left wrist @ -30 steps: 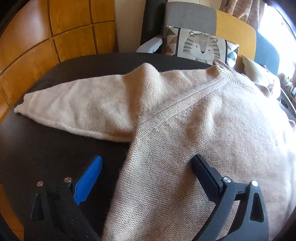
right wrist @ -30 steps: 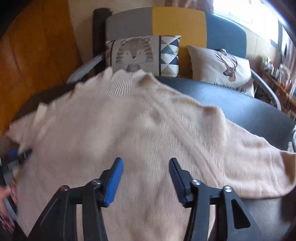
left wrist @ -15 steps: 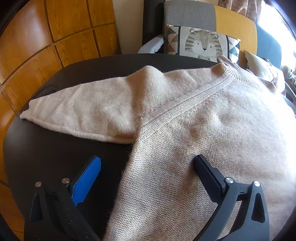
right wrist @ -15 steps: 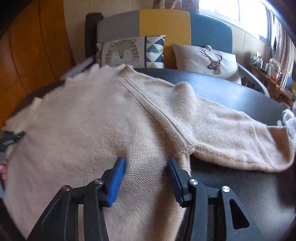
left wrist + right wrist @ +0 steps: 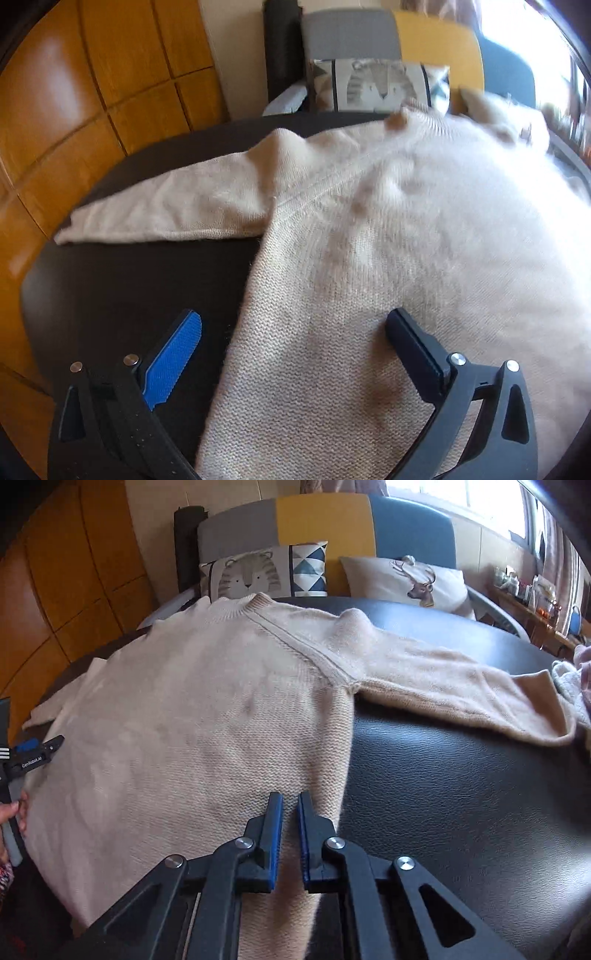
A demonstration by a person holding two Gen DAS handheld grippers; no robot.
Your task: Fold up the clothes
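Note:
A beige knit sweater lies spread flat on a dark leather table, collar at the far end and both sleeves stretched out sideways. My right gripper sits at the sweater's right side edge below the armpit; its jaws are closing tight and pinch a strip of the knit. My left gripper is wide open and straddles the left side edge of the sweater: the blue pad is over the bare table, the black finger over the knit. The left sleeve lies flat.
A sofa behind the table holds a tiger cushion and a deer cushion. Wooden wall panels stand on the left. Another pale garment lies beyond the right sleeve's cuff. A person's hand holds the left gripper.
My right gripper slid right across the sweater to its side edge and went from open to shut on the knit. The left gripper stayed open and shifted slightly along the left edge.

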